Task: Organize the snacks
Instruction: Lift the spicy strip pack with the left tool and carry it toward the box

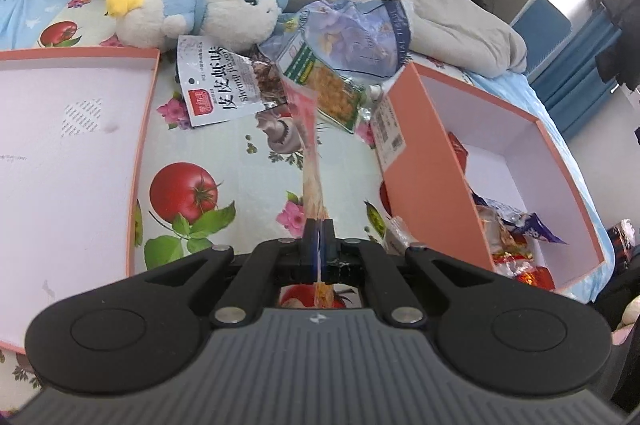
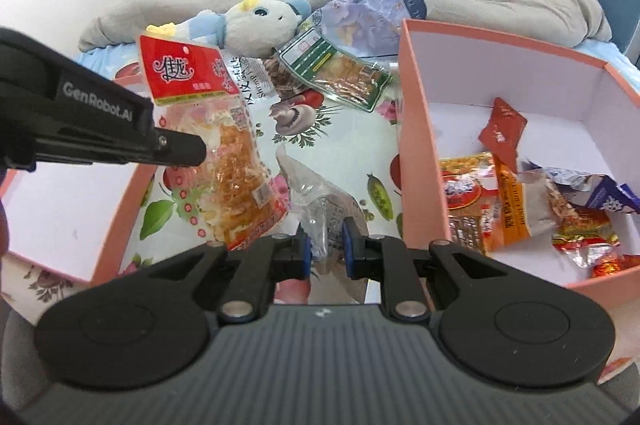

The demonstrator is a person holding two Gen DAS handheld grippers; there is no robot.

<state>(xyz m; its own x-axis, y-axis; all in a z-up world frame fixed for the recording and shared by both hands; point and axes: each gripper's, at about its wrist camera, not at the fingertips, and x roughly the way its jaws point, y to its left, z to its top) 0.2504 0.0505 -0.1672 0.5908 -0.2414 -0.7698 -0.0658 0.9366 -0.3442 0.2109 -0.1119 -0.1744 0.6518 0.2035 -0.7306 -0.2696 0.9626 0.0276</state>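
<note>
Fruit-print cloth (image 2: 320, 161); red-top snack pkt (image 2: 208, 129), orange strips, clear lower half.

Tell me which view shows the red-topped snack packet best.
The right wrist view. There the red-topped snack packet hangs face-on from the left gripper, its red label and orange contents plain. The left wrist view catches the packet only edge-on, as a thin strip running up from the shut gripper.

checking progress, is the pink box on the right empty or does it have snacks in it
Not empty: several snack packets lie on the floor of the pink box.
</note>
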